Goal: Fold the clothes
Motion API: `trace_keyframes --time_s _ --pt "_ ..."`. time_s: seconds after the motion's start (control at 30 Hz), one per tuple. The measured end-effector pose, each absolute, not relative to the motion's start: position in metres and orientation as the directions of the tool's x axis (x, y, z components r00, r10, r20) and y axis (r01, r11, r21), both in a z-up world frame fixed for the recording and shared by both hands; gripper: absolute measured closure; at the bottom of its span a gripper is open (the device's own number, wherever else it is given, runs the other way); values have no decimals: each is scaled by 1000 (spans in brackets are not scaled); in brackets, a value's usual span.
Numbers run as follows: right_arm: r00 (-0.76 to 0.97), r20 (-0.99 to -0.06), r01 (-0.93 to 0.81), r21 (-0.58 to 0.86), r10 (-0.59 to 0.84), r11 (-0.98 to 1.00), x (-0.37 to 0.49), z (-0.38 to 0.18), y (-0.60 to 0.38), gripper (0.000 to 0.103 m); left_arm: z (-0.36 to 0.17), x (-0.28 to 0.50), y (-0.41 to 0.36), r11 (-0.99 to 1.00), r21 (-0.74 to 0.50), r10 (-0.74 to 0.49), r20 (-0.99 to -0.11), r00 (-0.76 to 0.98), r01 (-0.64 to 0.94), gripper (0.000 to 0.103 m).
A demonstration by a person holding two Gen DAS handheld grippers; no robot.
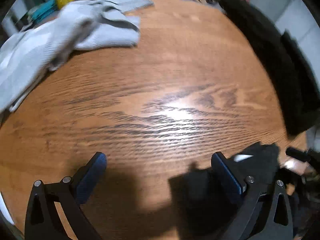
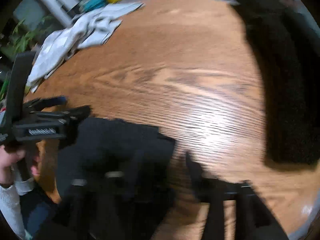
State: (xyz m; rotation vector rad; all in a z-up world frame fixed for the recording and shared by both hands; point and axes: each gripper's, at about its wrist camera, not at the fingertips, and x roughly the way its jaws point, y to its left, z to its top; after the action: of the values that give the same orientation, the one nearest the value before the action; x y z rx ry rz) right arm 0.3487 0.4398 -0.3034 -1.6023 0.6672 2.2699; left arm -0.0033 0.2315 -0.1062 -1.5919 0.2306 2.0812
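Left wrist view: left gripper (image 1: pixel 160 168) spread wide over bare wooden table (image 1: pixel 160 70), nothing between its fingers.
Right gripper (image 2: pixel 160 178) blurred, apparently wide, gripping nothing. Black garment (image 2: pixel 112 140) lies just beside the left gripper; grey clothes (image 1: pixel 60 30) rest well apart at far edge.

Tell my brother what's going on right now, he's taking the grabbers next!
Left gripper: open, nothing between its fingers, over bare wooden table.
Right gripper: blurred, looks open; cannot tell if it touches the black garment beneath it at the near edge.
Grey clothes: crumpled at the far left, not neatly folded.
More dark cloth lies along the right edge.
Left to do: seemingly all the folding.
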Motion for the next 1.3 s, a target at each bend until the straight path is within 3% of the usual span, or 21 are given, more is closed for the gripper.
trace_keyframes --time_s 0.07,0.2,0.4,0.57,0.77,0.87,0.9,1.0,1.03,1.1,1.17,1.23,1.3 --pt "-429 -898 -495 320 -93 -808 380 -289 445 13 -88 12 219 -827 -222 355 -919 -173 -516 0" --pt "-518 -826 -520 510 -222 -685 435 -288 440 13 -70 41 202 -764 -314 446 -888 -110 -563 0" --pt "-612 -711 -526 692 -346 -494 456 -323 396 13 -87 62 202 -755 -307 422 -904 -71 -580 0" --pt "-633 -728 -585 673 -264 -453 434 -346 392 13 -86 57 189 -768 -316 424 -903 -72 -556 0" --pt "-591 -772 -575 606 -233 -550 398 -348 412 3 -91 54 185 -764 -306 409 -910 -61 -568 0" --pt "-536 -794 -520 578 -287 -629 372 -347 406 15 -93 51 186 -764 -298 401 -914 -59 -572 0" --pt "-517 -805 -508 561 -291 -654 365 -346 404 38 -94 50 187 -764 -299 402 -914 -60 -571 0" --pt "-480 -824 -456 527 -301 -717 352 -337 407 65 -89 42 183 -771 -310 417 -906 -73 -557 0" --pt "-472 -831 -436 509 -293 -742 350 -330 408 67 -86 40 180 -772 -319 428 -900 -79 -549 0" --pt "-448 -881 -381 341 -151 -859 349 -295 402 69 -77 36 172 -774 -342 457 -885 -95 -533 0" --pt "-395 -911 -310 7 122 -951 343 -257 384 69 -68 31 162 -777 -362 482 -868 -116 -515 0" --pt "-355 -810 -202 -422 468 -884 333 -233 350 69 -60 26 151 -781 -384 505 -853 -136 -492 0" --pt "-337 -619 -81 -732 709 -677 326 -239 320 69 -55 20 138 -788 -413 527 -836 -153 -457 0"
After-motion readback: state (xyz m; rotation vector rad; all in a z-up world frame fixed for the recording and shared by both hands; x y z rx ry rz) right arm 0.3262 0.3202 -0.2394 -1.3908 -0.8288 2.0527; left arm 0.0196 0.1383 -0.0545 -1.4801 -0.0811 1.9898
